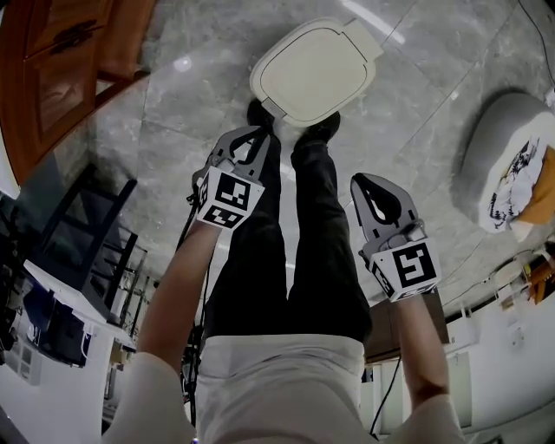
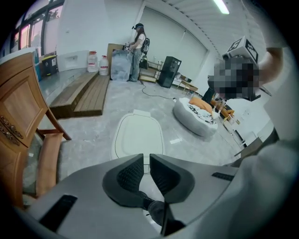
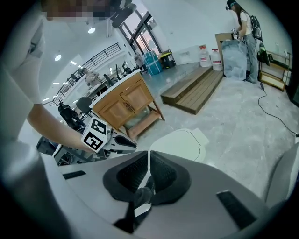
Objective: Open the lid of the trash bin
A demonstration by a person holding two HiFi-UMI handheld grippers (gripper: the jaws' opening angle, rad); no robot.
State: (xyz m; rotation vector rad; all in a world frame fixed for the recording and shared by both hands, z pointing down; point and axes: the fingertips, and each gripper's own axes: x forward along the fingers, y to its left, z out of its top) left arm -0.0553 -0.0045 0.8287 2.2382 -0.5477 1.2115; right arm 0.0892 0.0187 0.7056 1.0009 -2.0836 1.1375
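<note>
The trash bin (image 1: 314, 71) is sitting on the floor (image 1: 199, 95) just ahead of the person's shoes (image 1: 323, 128), its lid (image 2: 138, 135) lying flat. The left gripper (image 1: 253, 133) and right gripper (image 1: 364, 180) are hanging short of it, each pressing its jaws nearly together on nothing

— Premises?
— A large open hall, by the look a lab or studio. Stone floor (image 1: 434, 104), strip light (image 2: 223, 5), tall windows (image 3: 138, 30).
— Supporting evidence?
— Loose items stand about: cabinet (image 3: 126, 102), timber platform (image 3: 198, 88), jugs (image 3: 209, 56), floor cable (image 3: 275, 114). A second person (image 3: 247, 42) wears a backpack.
</note>
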